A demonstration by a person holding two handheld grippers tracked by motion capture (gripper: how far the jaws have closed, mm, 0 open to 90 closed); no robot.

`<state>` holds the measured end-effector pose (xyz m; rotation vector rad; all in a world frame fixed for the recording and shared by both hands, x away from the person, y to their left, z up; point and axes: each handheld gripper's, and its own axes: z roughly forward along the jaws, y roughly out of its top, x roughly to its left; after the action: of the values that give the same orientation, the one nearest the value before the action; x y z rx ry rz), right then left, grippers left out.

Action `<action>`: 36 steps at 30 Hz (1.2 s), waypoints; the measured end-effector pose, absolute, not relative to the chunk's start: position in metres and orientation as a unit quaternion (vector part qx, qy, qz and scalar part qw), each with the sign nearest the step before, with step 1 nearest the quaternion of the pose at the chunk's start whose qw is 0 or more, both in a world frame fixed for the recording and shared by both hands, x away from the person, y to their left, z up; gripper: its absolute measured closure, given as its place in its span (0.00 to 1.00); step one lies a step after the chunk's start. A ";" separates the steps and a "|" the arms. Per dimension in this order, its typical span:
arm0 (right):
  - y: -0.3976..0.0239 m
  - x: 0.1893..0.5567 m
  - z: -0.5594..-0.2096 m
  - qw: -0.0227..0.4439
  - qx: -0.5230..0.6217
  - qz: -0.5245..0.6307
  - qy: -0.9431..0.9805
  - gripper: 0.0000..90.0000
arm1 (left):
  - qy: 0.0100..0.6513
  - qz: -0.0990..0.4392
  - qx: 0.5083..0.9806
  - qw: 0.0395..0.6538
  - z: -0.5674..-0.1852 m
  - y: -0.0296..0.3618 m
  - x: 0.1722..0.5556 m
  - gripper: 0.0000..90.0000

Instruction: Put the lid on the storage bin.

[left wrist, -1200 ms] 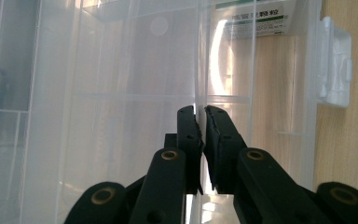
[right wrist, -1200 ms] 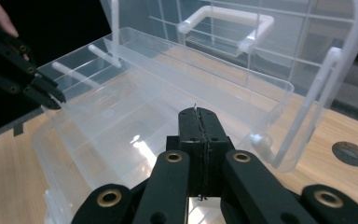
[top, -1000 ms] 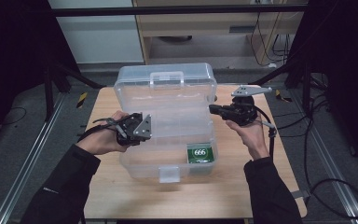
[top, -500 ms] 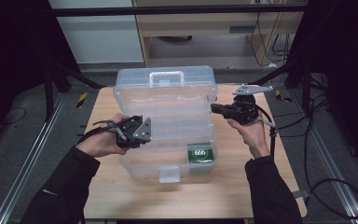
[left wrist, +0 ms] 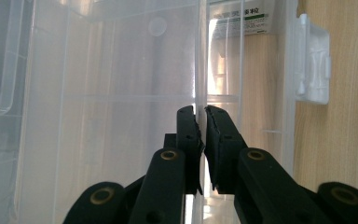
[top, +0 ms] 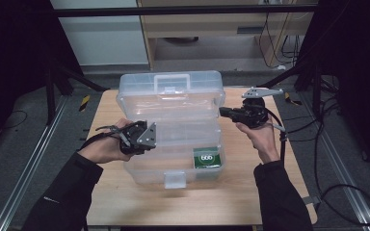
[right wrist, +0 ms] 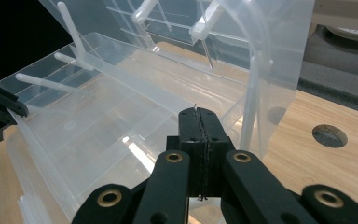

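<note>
- So the big clear plastic organizer box is sitting mid-table with its long axis running left to right, and its lid is standing up open on the far side.
- Inside it, a removable clear tray is spanning the box the same way, and both grippers are sitting on its opposite ends.
- The left gripper is pinching the tray's thin left wall, jaws clamped on either side of it.
- The right gripper is clenched on the tray's right edge; a sliver of plastic is poking up between the jaws.
- My guess: the tray is about to get lifted straight up, both ends level.
- A small green packet is lying in the near-right corner.
</note>
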<state>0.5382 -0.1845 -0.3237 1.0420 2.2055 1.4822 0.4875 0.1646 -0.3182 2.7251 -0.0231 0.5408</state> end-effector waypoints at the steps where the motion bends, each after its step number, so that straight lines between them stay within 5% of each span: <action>1: -0.184 0.538 -0.324 0.144 0.362 0.513 0.765 1.00 | -0.008 0.191 0.965 0.181 -0.319 0.165 0.487 0.93; 16: -0.186 0.536 -0.329 0.136 0.359 0.515 0.766 1.00 | -0.020 0.184 0.966 0.179 -0.323 0.164 0.484 0.91; 26: -0.186 0.534 -0.330 0.131 0.358 0.518 0.766 1.00 | 0.035 0.153 0.949 0.274 -0.322 0.162 0.482 0.62; 36: -0.186 0.533 -0.330 0.131 0.355 0.516 0.769 1.00 | 0.067 0.137 0.929 0.338 -0.323 0.160 0.483 0.58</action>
<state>0.5332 -0.1860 -0.3298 1.0296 2.2322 1.4972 0.4831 0.1602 -0.3227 2.4197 0.1739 0.3582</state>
